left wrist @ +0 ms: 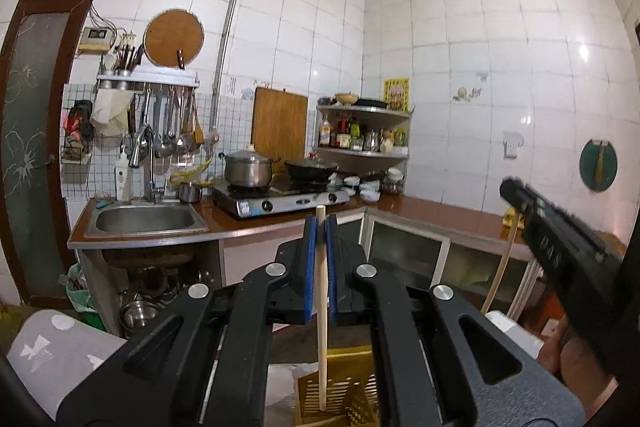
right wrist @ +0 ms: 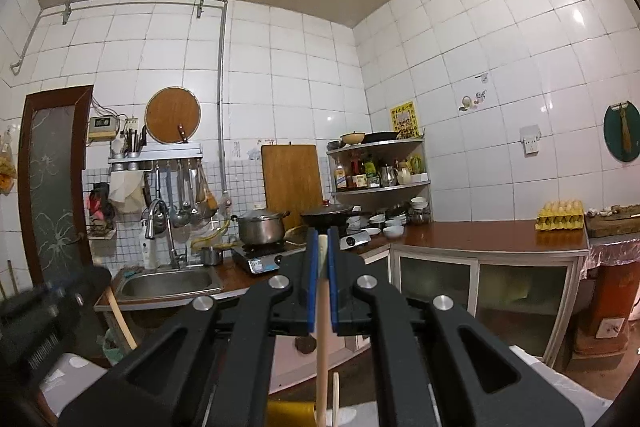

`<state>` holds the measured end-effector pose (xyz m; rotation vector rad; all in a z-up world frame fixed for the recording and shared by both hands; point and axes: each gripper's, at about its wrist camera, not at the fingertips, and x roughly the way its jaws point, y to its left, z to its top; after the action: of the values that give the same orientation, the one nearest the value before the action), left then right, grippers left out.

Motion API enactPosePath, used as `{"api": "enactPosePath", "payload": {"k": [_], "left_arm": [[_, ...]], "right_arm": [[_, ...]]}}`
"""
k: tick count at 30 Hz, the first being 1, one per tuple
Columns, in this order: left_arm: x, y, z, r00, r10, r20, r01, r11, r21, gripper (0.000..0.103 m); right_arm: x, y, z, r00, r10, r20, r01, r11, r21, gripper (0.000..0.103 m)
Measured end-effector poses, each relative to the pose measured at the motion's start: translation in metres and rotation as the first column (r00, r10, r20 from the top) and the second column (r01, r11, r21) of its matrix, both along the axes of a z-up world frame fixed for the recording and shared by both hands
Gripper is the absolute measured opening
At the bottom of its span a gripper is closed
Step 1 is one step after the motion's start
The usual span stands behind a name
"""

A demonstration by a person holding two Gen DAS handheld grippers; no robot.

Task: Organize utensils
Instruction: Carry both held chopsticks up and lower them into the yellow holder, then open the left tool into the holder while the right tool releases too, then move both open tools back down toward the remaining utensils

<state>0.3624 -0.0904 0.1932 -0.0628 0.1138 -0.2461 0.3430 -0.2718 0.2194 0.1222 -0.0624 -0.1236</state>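
Above the yellow slotted basket [left wrist: 340, 391] at six o'clock, left gripper [left wrist: 320, 227] and right gripper [right wrist: 322, 241] each clamp one wooden chopstick [left wrist: 322, 307]; neither looks stowed yet.
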Motion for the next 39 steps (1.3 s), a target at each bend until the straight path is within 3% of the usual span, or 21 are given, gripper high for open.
{"api": "enactPosePath", "payload": {"k": [8, 12, 13, 14, 16, 19, 24, 29, 34, 39], "left_arm": [[0.042, 0.000, -0.068, 0.990, 0.042, -0.137, -0.039, 0.999, 0.023, 0.004], [0.037, 0.014, -0.073, 0.981, 0.059, -0.186, -0.060, 0.998, -0.001, 0.005], [0.030, 0.020, -0.067, 0.982, 0.066, -0.178, -0.069, 0.998, -0.011, 0.011], [0.024, 0.023, -0.062, 0.983, 0.070, -0.171, -0.073, 0.997, -0.013, 0.020], [0.005, 0.031, -0.045, 0.986, 0.075, -0.151, -0.079, 0.997, -0.017, 0.075], [-0.029, 0.039, -0.026, 0.991, 0.097, -0.087, -0.099, 0.995, -0.014, 0.097], [-0.079, 0.059, -0.015, 0.991, 0.092, -0.098, -0.091, 0.996, 0.009, 0.098], [-0.108, 0.077, -0.027, 0.982, 0.112, -0.150, -0.110, 0.994, 0.020, 0.098], [-0.110, 0.090, -0.063, 0.955, 0.125, -0.269, -0.119, 0.992, 0.039, 0.098], [-0.097, 0.087, -0.116, 0.904, 0.187, -0.384, -0.158, 0.982, 0.106, 0.098]], "right_arm": [[0.040, -0.001, -0.067, 0.991, 0.039, -0.128, -0.042, 0.999, -0.020, 0.005], [0.039, -0.007, -0.078, 0.977, 0.046, -0.207, -0.051, 0.999, -0.018, 0.006], [0.037, -0.009, -0.076, 0.972, 0.040, -0.230, -0.046, 0.999, -0.020, 0.010], [0.034, -0.010, -0.075, 0.969, 0.034, -0.243, -0.039, 0.999, -0.019, 0.033], [0.018, -0.016, -0.068, 0.970, 0.017, -0.241, -0.018, 1.000, -0.002, 0.069], [-0.007, -0.020, -0.059, 0.967, -0.009, -0.253, 0.007, 1.000, -0.006, 0.069], [-0.043, -0.023, -0.065, 0.944, -0.032, -0.327, 0.030, 0.999, -0.012, 0.070], [-0.071, -0.028, -0.093, 0.907, -0.045, -0.418, 0.050, 0.999, 0.000, 0.077], [-0.085, -0.029, -0.135, 0.859, -0.064, -0.509, 0.078, 0.997, 0.005, 0.080], [-0.086, -0.026, -0.188, 0.764, -0.071, -0.642, 0.117, 0.993, 0.029, 0.080]]}}
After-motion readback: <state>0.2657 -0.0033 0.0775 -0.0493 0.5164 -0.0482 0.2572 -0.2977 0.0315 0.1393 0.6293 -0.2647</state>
